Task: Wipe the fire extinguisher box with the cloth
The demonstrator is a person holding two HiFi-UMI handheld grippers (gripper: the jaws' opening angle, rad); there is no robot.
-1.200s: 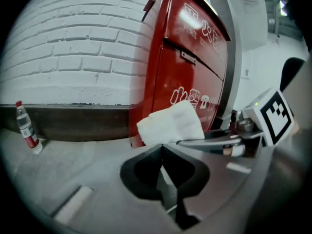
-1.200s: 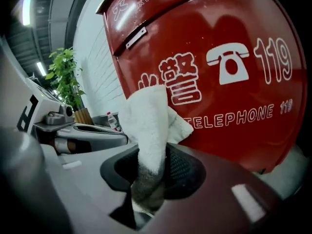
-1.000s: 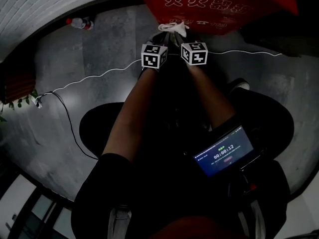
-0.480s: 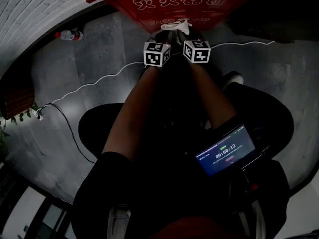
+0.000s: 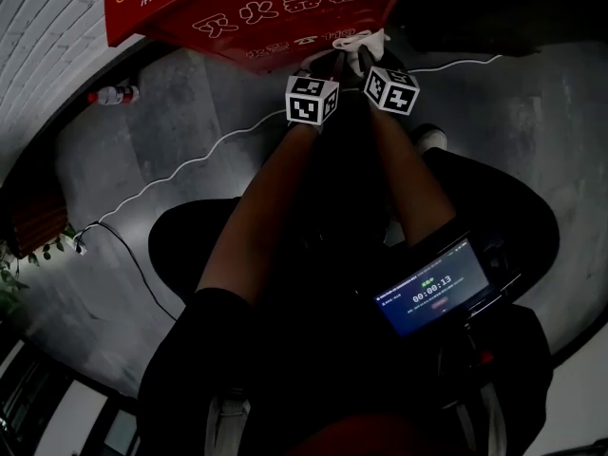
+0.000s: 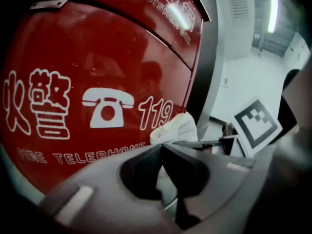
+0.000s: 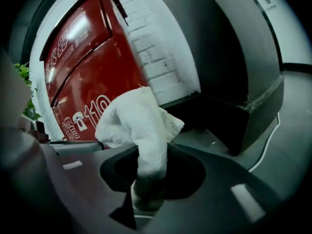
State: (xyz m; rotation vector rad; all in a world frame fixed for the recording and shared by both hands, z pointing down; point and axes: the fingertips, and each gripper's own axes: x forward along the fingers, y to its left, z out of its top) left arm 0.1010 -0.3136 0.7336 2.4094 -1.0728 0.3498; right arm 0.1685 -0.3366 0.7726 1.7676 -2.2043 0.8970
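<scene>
Grips a white cloth (image 7: 139, 121) in the right gripper (image 7: 148, 179), fingers pinched on its lower part, the rest bunched up above them. Holds the left gripper (image 6: 162, 147) just beside it, fingers closed tip to tip, nothing seen between them. Points both at a red fire extinguisher box (image 6: 97, 72) standing on the grey floor (image 5: 142, 245) against a white brick wall (image 7: 156, 57). Carries on its front a white telephone sign and "119" among other white print.

Places the cloth at the lower right of that front, close by the "119"; touching it or just short of it, impossible to tell. In the head view, both forearms stretched forward, the two marker cubes side by side just under the box's lower edge, the cloth poking out beyond them.

Round about:
- on the floor left of the box, near the wall, a plastic bottle (image 5: 112, 94) lying on its side;
- across the floor and under the arms, a thin white cable (image 5: 190, 160);
- at the far left, green leaves (image 7: 27, 106);
- right of the box, along the wall, a dark low block (image 7: 253, 116);
- low by the right forearm, a device with a lit screen (image 5: 432, 293).

In the left gripper view, off to the right, the right gripper's marker cube, covering part of the pale room behind.
</scene>
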